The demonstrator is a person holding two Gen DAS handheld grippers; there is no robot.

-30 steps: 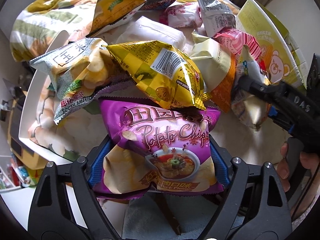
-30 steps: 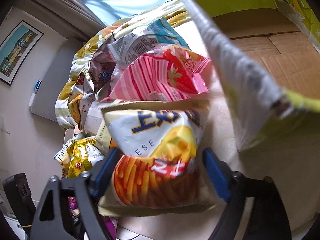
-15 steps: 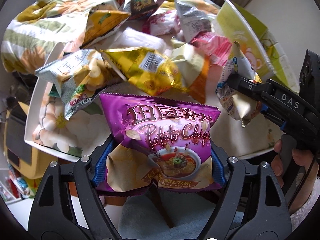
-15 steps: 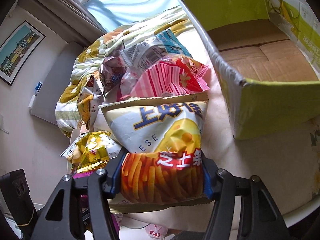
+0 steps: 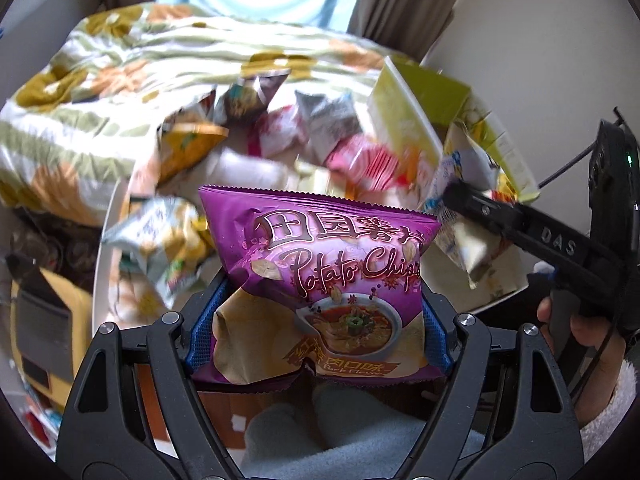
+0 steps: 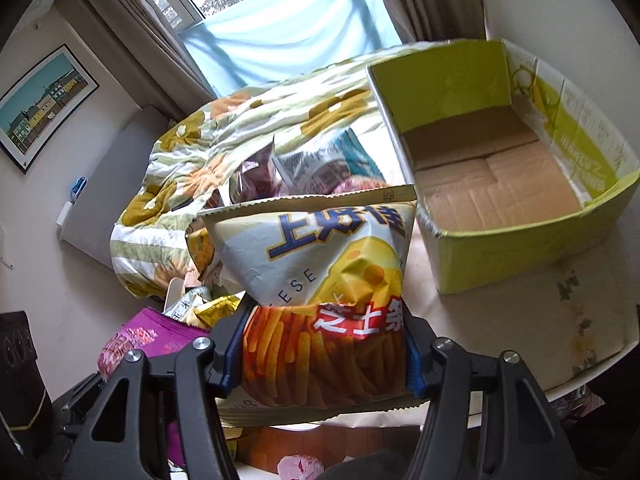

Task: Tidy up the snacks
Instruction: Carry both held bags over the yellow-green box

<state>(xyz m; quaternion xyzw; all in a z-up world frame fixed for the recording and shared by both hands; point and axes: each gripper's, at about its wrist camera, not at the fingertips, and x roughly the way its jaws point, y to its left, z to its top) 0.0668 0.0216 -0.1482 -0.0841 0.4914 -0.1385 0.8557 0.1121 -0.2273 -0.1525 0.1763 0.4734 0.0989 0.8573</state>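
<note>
Snacks are in both grippers: the left gripper (image 5: 318, 328) clamps a purple potato chips bag (image 5: 320, 288) between its blue pads, and the right gripper (image 6: 322, 354) is clenched on a white and orange cheese sticks bag (image 6: 324, 300). A second ago both bags lay low among the pile of snack packets (image 5: 288, 140) on the surface (image 6: 520, 312). Now each bag hangs clear above it, the pile sits farther off and blurred in the left view, and the window and curtains have come into sight. The right gripper's pads stood apart from the cheese bag's sides then and now press into its lower half, creasing it. The purple bag's grip looks the same as before.

Each bag stands upright between its gripper's pads, held by its lower part, its top edge pointing away from the camera. In the left view the right gripper (image 5: 460, 196) shows at the right edge with the cheese sticks bag (image 5: 464, 232) hanging from it, a hand (image 5: 576, 332) in a fluffy sleeve on its handle. In the right view the purple bag (image 6: 136, 340) shows low on the left. The green cardboard box (image 6: 500, 248) stands open on the surface to the right of the cheese bag, beyond it. A flowered quilt (image 6: 248, 132) lies behind the pile.
</note>
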